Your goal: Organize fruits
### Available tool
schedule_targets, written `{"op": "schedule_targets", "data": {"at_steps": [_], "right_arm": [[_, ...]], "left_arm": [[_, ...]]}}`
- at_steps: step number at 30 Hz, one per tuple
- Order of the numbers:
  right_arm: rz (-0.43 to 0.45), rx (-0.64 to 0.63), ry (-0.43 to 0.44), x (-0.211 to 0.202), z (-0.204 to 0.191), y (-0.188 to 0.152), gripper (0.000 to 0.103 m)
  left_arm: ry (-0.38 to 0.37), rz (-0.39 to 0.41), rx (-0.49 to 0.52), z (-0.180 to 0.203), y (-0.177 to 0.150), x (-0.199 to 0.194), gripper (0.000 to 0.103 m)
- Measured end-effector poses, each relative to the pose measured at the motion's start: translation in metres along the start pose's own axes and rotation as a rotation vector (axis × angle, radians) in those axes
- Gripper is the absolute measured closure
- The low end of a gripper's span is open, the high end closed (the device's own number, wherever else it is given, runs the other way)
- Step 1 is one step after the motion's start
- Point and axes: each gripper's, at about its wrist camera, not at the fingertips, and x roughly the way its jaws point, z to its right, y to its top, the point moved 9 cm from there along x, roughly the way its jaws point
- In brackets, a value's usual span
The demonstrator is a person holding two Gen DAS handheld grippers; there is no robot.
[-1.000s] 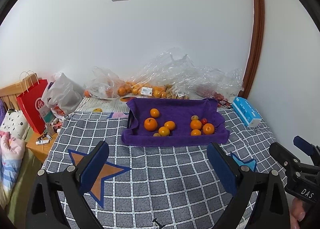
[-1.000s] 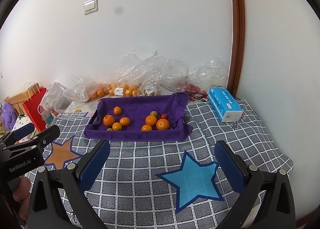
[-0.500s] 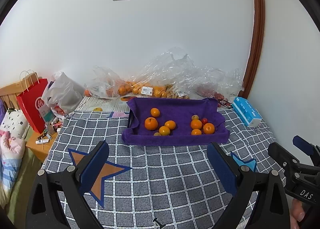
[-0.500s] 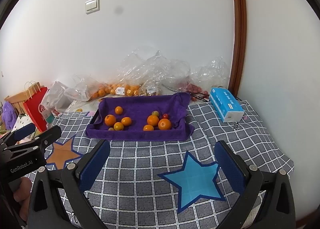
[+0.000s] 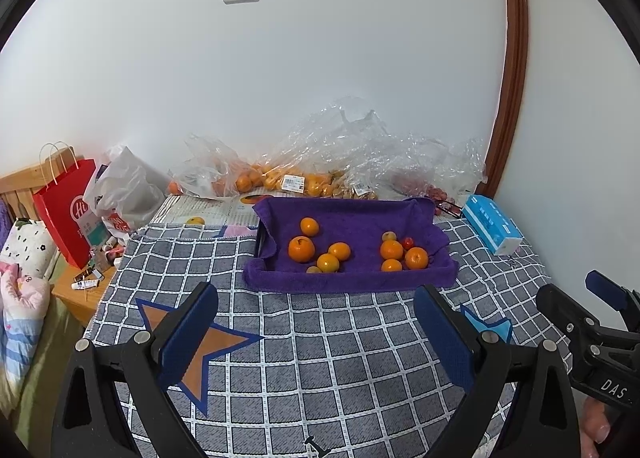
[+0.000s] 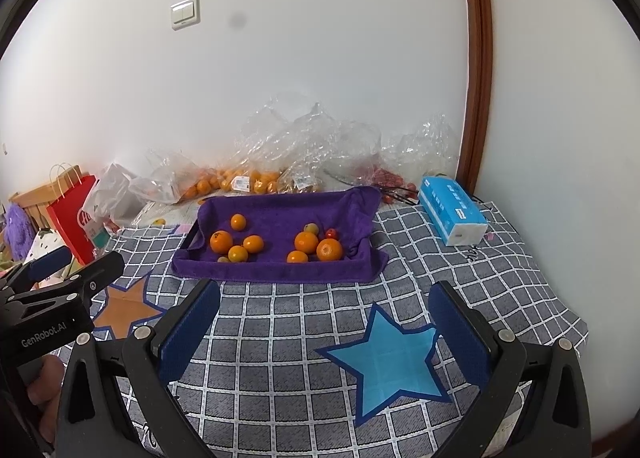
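I hold both the left gripper (image 5: 316,332) and right gripper (image 6: 324,328) with jaws wide apart and empty above the checked cloth (image 6: 280,342), while the oranges (image 6: 318,247) lie in two clusters on the purple towel-lined tray (image 6: 280,272) at its far side.

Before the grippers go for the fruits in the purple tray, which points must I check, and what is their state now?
1. Left gripper jaws wide apart, empty: ok.
2. Right gripper jaws wide apart, empty: ok.
3. Purple tray unobstructed on the checked cloth: ok.
4. Fruits in two groups, left group, right group: ok.
5. Small red fruit touching the orange beside it: cannot tell.
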Motion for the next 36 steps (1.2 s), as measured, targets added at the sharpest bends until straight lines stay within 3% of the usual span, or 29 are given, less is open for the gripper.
{"op": "schedule_targets", "data": {"at_steps": [36], "right_arm": [[-0.005,0.003,0.008,0.0015,-0.0009,-0.0022,0.001]], "left_arm": [[-0.003,-0.001,-0.008,-0.0005,-0.0018,-0.0005,0.004]]}}
